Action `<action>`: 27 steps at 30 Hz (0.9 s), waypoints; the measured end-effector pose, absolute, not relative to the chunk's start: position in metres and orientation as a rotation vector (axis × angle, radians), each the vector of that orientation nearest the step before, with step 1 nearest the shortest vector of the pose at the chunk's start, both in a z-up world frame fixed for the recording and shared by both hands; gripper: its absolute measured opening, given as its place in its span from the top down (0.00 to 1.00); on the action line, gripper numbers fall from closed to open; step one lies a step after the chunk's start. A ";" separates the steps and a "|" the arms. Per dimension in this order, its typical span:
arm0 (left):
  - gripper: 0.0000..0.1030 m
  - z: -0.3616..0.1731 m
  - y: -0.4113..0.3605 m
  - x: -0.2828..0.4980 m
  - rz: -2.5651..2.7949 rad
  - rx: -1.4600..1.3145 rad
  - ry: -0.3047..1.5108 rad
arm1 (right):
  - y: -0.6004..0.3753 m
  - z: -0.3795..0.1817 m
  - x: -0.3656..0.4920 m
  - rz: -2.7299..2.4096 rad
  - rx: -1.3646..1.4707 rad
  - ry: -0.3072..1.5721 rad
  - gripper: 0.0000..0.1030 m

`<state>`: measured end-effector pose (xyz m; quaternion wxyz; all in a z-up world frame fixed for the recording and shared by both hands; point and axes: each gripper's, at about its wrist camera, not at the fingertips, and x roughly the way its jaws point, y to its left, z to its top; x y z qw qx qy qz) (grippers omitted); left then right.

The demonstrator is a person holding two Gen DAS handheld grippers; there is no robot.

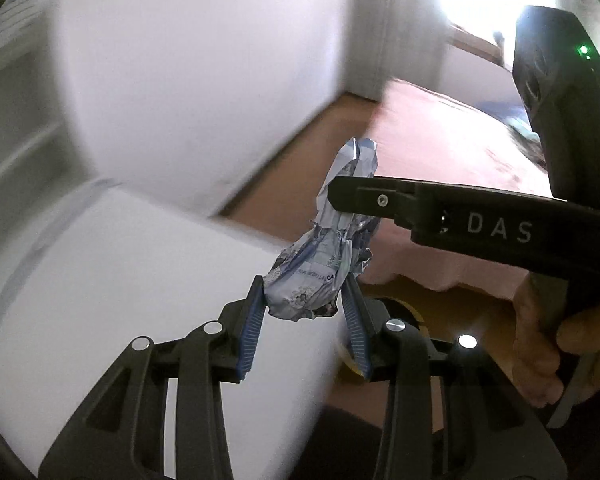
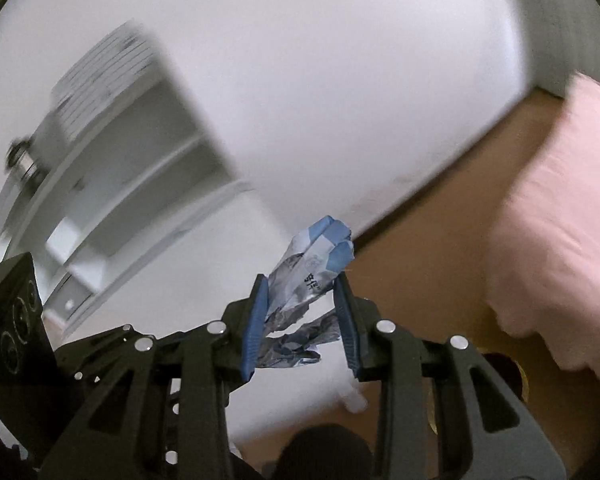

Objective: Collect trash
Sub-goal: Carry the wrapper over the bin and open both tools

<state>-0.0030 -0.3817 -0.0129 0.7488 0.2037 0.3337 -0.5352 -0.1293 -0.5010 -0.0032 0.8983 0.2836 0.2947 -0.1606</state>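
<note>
Carrying one crumpled printed wrapper up off the floor, pinched in both my left gripper and right gripper, I judge pickup done and next need a bin, which I can't see.

Crumpled blue-and-white printed paper wrapper: creased, faintly glossy. Left hand-held gripper: matt black plastic, ribbed blue rubber-like pads, polished metal pins. Beside the wrapper, the pink cloth bedspread looks soft and matt; brown wooden floor smooth.
</note>
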 end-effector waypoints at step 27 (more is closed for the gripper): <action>0.26 -0.181 -0.570 -0.100 -1.368 0.766 0.903 | -0.644 -0.181 -0.262 -0.639 0.922 0.769 0.36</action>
